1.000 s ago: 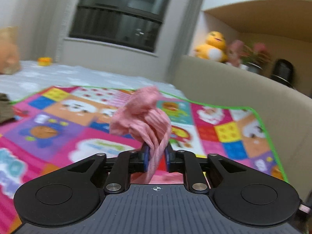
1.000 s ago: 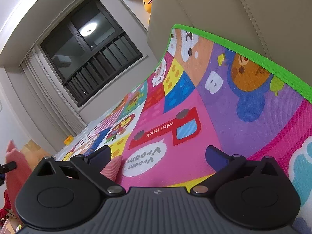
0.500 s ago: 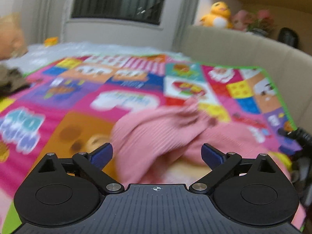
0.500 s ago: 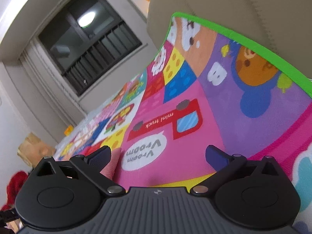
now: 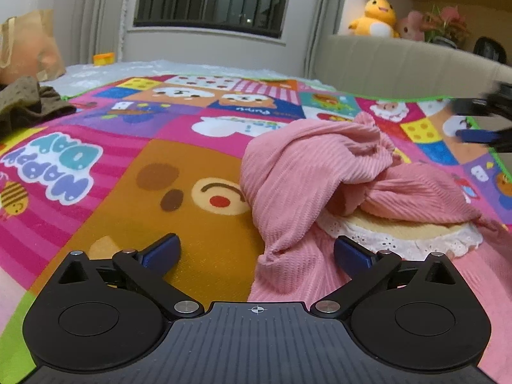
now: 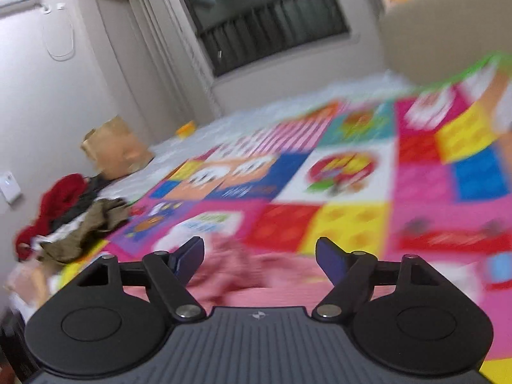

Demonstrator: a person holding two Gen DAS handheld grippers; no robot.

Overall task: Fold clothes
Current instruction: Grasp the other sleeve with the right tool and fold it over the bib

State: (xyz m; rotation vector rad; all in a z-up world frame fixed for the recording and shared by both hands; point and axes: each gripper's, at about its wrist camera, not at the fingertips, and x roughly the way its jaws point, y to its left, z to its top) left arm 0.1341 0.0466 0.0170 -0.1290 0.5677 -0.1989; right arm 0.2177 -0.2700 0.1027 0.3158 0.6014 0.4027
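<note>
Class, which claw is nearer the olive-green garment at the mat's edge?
Left. The left claw is open over the mat nearer the olive-green garment; the right claw hovers beyond the pink garment.

Left gripper (image 5: 256, 252) low over play mat (image 5: 105, 172), jaws spread wide, nothing between pads. Pink ribbed garment (image 5: 307, 172) crumpled on mat, lower fold lying between fingertips, white lace trim (image 5: 400, 240) exposed beneath. Right gripper (image 5: 480, 121) at right edge, blurred. Olive clothes pile (image 5: 22, 102) far left. Yellow plush duck (image 5: 376, 16) on ledge behind sofa (image 5: 400, 64).
</note>
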